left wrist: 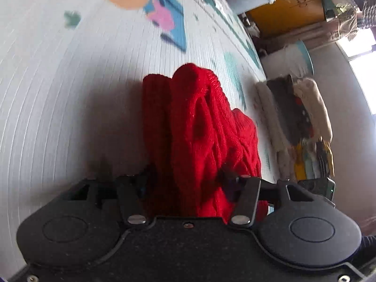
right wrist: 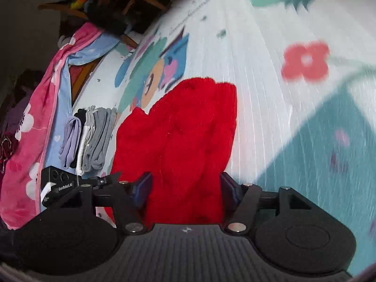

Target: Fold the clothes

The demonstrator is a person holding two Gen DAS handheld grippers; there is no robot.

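A red knitted sweater (left wrist: 195, 117) lies bunched on the white ribbed play mat (left wrist: 70, 82) with its cartoon prints. My left gripper (left wrist: 185, 181) has the thick knit filling the gap between its fingers, and the pads press into it; folds spill past the right finger. In the right wrist view the same red sweater (right wrist: 183, 129) stretches away from my right gripper (right wrist: 185, 188). Its blue pads (right wrist: 143, 188) bear on a bunch of the cloth from both sides. The part of the sweater under both grippers is hidden.
Folded pale and dark clothes (left wrist: 293, 117) stand in a row at the mat's right edge. Grey and lilac folded pieces (right wrist: 91, 136) lie left of the sweater, beside a pink floral blanket (right wrist: 28, 129). A black device (right wrist: 58, 185) sits close at the left. Wooden furniture (left wrist: 286, 11) is beyond the mat.
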